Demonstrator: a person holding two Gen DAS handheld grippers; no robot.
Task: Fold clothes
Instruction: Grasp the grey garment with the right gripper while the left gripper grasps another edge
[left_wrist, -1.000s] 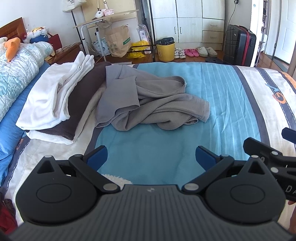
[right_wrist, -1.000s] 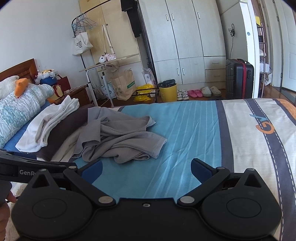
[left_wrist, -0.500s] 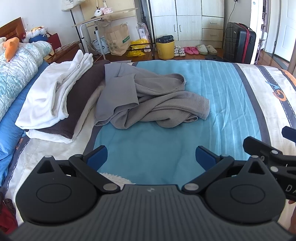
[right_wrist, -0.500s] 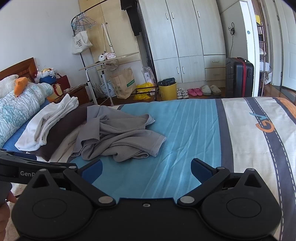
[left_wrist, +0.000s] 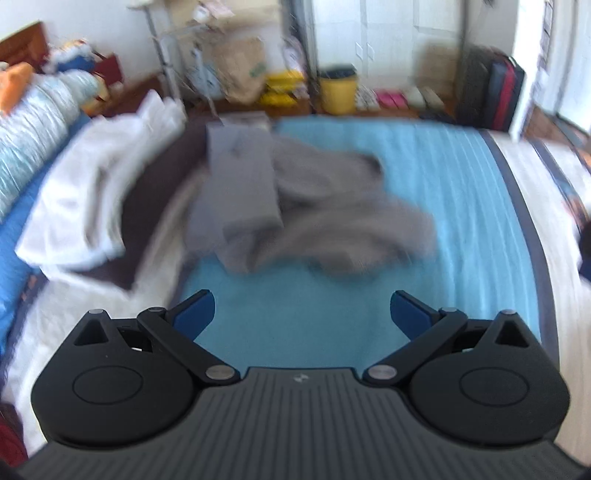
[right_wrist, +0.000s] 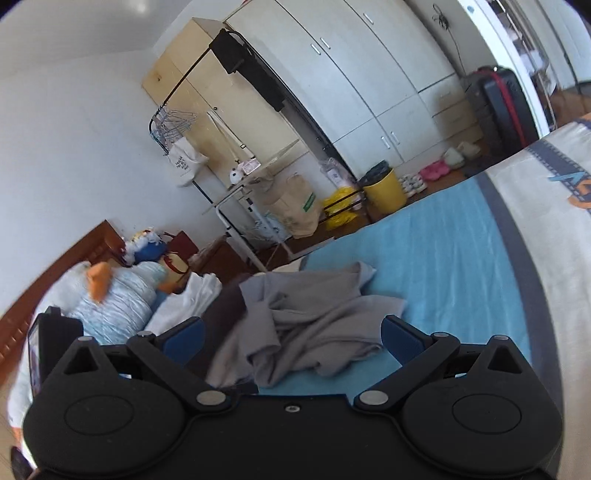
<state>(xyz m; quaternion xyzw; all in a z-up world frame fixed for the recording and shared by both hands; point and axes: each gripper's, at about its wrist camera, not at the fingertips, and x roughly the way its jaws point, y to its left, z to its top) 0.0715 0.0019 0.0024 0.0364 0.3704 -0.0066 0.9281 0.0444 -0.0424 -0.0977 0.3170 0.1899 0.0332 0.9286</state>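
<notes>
A crumpled grey garment (left_wrist: 306, 210) (right_wrist: 306, 325) lies on the blue striped bedspread (left_wrist: 436, 173) (right_wrist: 436, 258). To its left rest a dark brown garment (left_wrist: 155, 206) (right_wrist: 225, 306) and a white garment (left_wrist: 92, 192) (right_wrist: 184, 299), laid in a pile. My left gripper (left_wrist: 301, 312) is open, hovering over bare blue sheet just short of the grey garment; this view is motion-blurred. My right gripper (right_wrist: 291, 336) is open and tilted, its fingers framing the grey garment from above. Neither holds anything.
A rolled light-blue quilt (left_wrist: 33, 136) (right_wrist: 122, 295) and orange toy (right_wrist: 98, 277) lie at the bed's head. Beyond the bed stand a yellow bin (left_wrist: 338, 92) (right_wrist: 384, 188), paper bag (right_wrist: 299, 206), clothes rack (right_wrist: 229, 177), wardrobes (right_wrist: 369, 96) and a suitcase (left_wrist: 506, 96) (right_wrist: 506, 103).
Both grippers moved toward the grey garment. The right gripper rolled sharply and now frames the garment between its fingers. The left view has become blurred with motion. Both remain open.
</notes>
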